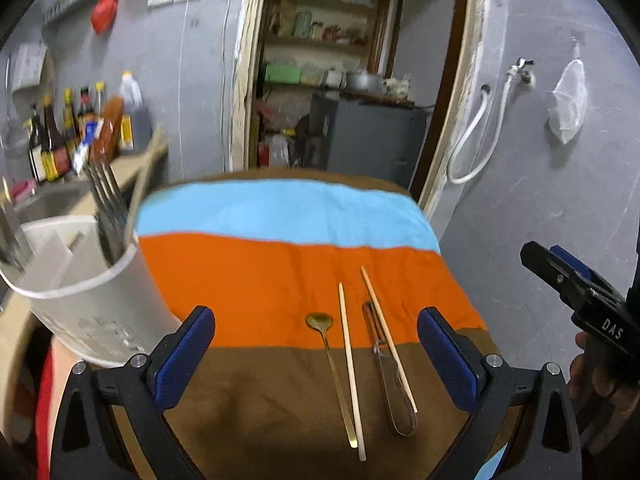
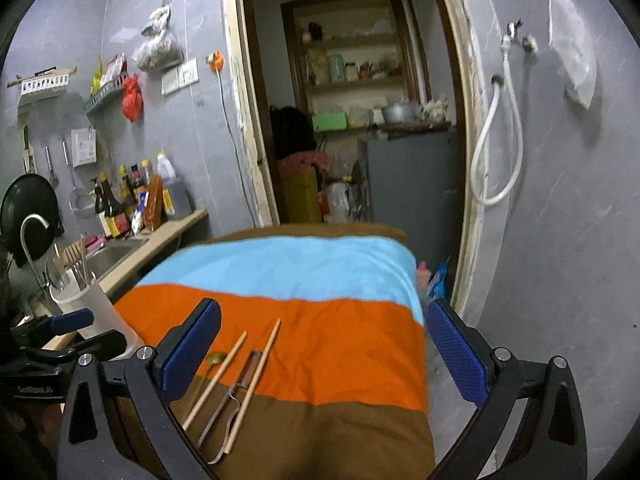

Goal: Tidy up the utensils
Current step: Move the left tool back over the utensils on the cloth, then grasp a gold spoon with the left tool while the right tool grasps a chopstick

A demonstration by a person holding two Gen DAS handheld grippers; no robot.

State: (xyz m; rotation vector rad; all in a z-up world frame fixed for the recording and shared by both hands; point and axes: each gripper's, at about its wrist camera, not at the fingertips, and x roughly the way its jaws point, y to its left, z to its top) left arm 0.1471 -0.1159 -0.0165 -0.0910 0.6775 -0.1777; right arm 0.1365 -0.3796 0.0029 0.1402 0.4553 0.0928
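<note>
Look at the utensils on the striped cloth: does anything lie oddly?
Yes. One chopstick lies slantwise across the metal peeler, apart from its mate, which lies beside the gold spoon.

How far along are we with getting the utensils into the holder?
Done: the white holder already has forks standing in it. In hand: nothing; the left gripper and right gripper are both open and empty above the cloth. Left: the gold spoon, two chopsticks and the metal peeler lie on the cloth.
</note>
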